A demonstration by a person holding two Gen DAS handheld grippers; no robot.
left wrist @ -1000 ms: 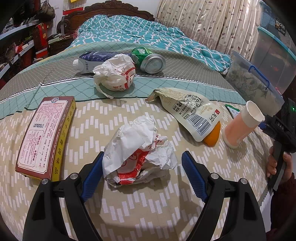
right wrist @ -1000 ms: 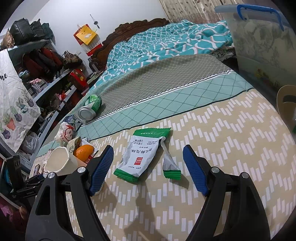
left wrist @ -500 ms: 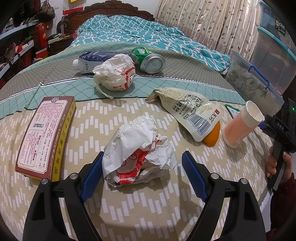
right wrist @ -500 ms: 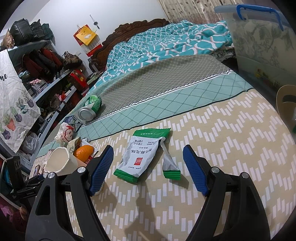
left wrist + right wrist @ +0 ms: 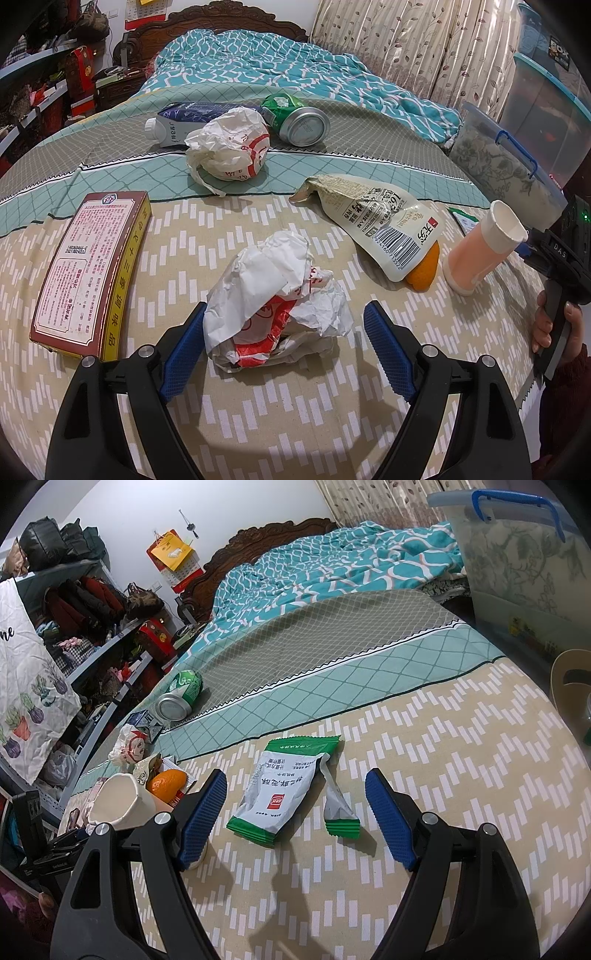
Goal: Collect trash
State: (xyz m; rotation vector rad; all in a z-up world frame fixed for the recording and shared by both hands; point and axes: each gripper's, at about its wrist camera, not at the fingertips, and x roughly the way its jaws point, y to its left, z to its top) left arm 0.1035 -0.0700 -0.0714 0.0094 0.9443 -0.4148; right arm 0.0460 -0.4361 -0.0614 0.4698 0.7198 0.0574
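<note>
On the bed, my left claw gapes around the crumpled wrapper, which sits between its jaws; my right claw, also wide, straddles the green sachet lying lengthwise ahead.

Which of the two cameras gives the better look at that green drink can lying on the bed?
The left wrist view. There the green aluminium drink can lies on its side, its silver end facing the camera, beside the crumpled white-and-red paper wrapper. In the right wrist view the same can is smaller, near the left edge, though unobstructed.
</note>
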